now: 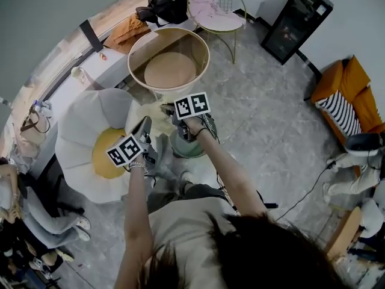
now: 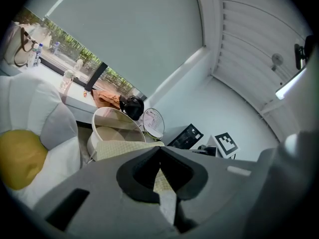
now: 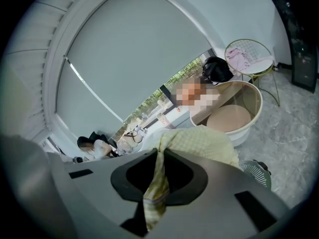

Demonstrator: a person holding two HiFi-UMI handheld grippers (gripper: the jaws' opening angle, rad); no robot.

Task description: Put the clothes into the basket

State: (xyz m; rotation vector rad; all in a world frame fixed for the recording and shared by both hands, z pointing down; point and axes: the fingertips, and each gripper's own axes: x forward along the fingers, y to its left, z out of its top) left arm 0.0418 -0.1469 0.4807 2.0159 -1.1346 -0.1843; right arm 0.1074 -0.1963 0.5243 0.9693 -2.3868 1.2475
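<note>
A pale yellow-green checked garment (image 1: 154,117) hangs stretched between my two grippers, in front of the round white basket (image 1: 136,48) with a beige bottom. My left gripper (image 1: 144,129) is shut on one edge of the cloth (image 2: 122,149), which runs down between its jaws. At the right, my right gripper (image 1: 171,114) is shut on the other edge, and the fabric (image 3: 200,143) bunches over its jaws and trails through them. In the left gripper view the basket (image 2: 99,114) stands just beyond the cloth; in the right gripper view the basket (image 3: 257,102) is to the right.
A white flower-shaped cushion (image 1: 77,130) with a yellow centre lies at the left. A small green fan (image 1: 187,147) stands on the floor under my right arm. Behind the basket are a wire chair with pink cloth (image 1: 215,8), a black bag (image 1: 166,5) and an orange garment (image 1: 125,32).
</note>
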